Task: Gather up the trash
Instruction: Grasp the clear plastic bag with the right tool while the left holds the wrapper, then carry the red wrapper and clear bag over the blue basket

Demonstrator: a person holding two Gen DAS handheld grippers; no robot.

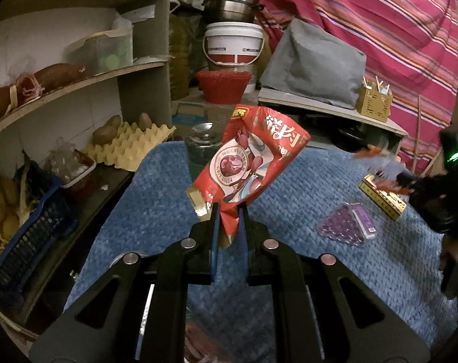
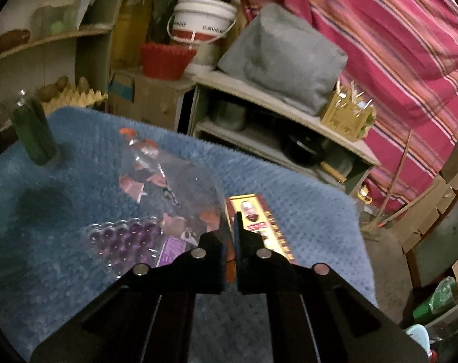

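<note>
My left gripper (image 1: 229,208) is shut on the lower corner of a crumpled red snack bag (image 1: 253,157), which stands up above the blue knitted cloth (image 1: 156,205). My right gripper (image 2: 236,220) is shut on a clear plastic wrapper (image 2: 168,187) with red printed patches; the wrapper trails up and left from the jaws, off the cloth. In the left wrist view the right gripper (image 1: 410,181) shows at the right edge with the blurred wrapper (image 1: 377,163). A purple blister tray (image 2: 123,239) and a yellow-red box (image 2: 274,236) lie on the cloth below it.
A dark green jar (image 2: 32,133) stands at the cloth's far left corner. Shelves on the left hold an egg tray (image 1: 132,148), potatoes and a blue crate (image 1: 26,236). Behind are a white bucket (image 1: 233,45), a red basket (image 1: 223,86), a grey bag (image 1: 313,66) and a striped curtain (image 1: 395,30).
</note>
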